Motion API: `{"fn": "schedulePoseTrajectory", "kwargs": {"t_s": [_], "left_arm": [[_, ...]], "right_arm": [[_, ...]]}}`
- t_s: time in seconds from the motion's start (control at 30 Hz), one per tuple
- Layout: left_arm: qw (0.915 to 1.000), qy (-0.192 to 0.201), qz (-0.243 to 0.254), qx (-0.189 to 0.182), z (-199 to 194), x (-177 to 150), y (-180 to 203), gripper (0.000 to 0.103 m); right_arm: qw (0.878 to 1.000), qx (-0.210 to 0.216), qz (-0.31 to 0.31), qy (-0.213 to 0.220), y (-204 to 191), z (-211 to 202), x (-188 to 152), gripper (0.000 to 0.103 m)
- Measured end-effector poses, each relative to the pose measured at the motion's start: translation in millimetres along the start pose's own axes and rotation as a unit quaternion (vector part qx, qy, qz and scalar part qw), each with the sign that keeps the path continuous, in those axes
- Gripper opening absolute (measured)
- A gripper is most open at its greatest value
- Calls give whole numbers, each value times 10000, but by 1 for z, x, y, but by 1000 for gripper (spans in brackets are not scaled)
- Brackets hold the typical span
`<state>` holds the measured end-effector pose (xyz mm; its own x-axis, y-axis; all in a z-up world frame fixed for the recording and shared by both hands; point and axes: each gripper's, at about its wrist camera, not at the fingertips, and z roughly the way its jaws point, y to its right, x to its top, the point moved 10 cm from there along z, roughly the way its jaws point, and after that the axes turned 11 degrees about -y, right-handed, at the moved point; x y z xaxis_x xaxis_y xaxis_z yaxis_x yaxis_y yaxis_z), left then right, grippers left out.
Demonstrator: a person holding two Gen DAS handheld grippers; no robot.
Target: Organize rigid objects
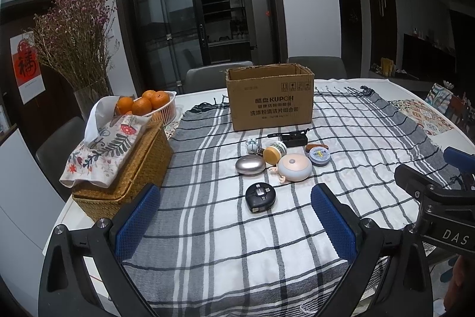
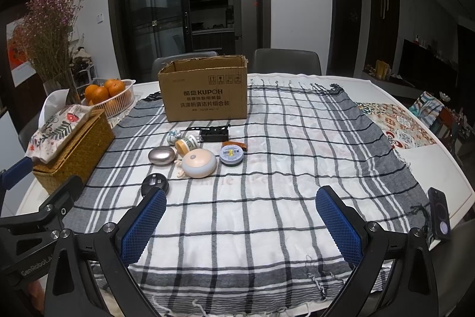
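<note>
An open cardboard box [image 1: 269, 97] [image 2: 203, 91] stands at the far side of the checked cloth. In front of it lie several small objects: a black round gadget [image 1: 260, 197] [image 2: 155, 183], a silver oval case [image 1: 250, 165] [image 2: 161, 155], a pink-white round lamp [image 1: 294, 165] [image 2: 198, 162], a tape roll [image 1: 274, 152] [image 2: 186, 143], a round tin [image 1: 319, 156] [image 2: 232, 153] and a black tool [image 1: 292, 138] [image 2: 213, 134]. My left gripper [image 1: 236, 208] is open and empty, just short of the black gadget. My right gripper [image 2: 241, 214] is open and empty, to the right of it.
A wicker box [image 1: 124, 174] [image 2: 74, 147] with a floral cloth sits at the left, with a basket of oranges [image 1: 148, 104] [image 2: 108, 94] and a vase of dried flowers [image 1: 77, 49] behind. A phone [image 2: 441, 213] lies at the right table edge. Chairs stand behind the table.
</note>
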<state>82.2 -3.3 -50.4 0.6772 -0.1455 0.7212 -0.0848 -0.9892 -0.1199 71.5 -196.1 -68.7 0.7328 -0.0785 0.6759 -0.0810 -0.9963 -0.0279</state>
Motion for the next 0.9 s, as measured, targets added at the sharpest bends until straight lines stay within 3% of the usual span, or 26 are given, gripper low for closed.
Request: {"fn": "schedulePoseTrajectory", "kwargs": {"t_s": [0.9], "left_arm": [[10000,6,2,-29,-1,2,0,103]], "right_arm": [[10000,0,-7,1,0,0,0,102]]}}
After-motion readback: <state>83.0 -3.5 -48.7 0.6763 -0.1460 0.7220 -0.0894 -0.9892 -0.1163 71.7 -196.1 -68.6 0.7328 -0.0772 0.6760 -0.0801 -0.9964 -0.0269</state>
